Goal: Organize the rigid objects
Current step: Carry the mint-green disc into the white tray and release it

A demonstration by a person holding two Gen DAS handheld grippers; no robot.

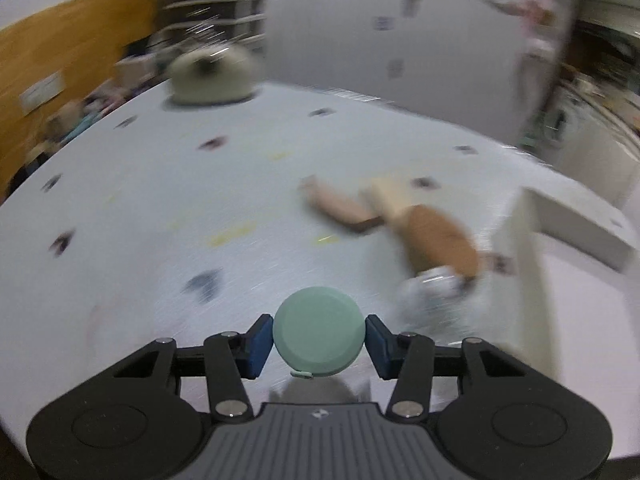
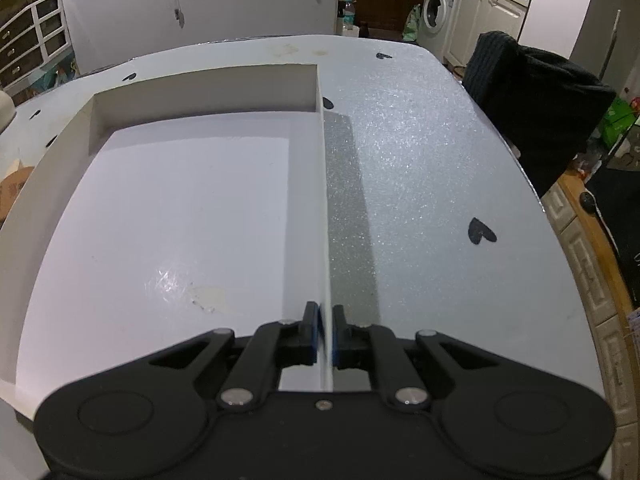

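Note:
My left gripper (image 1: 319, 340) is shut on a round mint-green case (image 1: 319, 331), held above the white table (image 1: 160, 208); this view is motion-blurred. On the table ahead lie a tan wooden piece (image 1: 340, 208), a pale block (image 1: 394, 196), a brown oval object (image 1: 438, 240) and a crumpled silvery-white item (image 1: 432, 292). A white open tray (image 1: 532, 248) stands at the right. In the right wrist view my right gripper (image 2: 327, 334) is shut on the tray's right wall (image 2: 325, 216); the tray's floor (image 2: 180, 216) is bare.
A beige round appliance (image 1: 210, 76) stands at the table's far left. Black heart stickers (image 2: 481, 234) dot the table. A black cloth-covered chair (image 2: 536, 100) stands off the right edge. A washing machine (image 2: 438, 12) is in the background.

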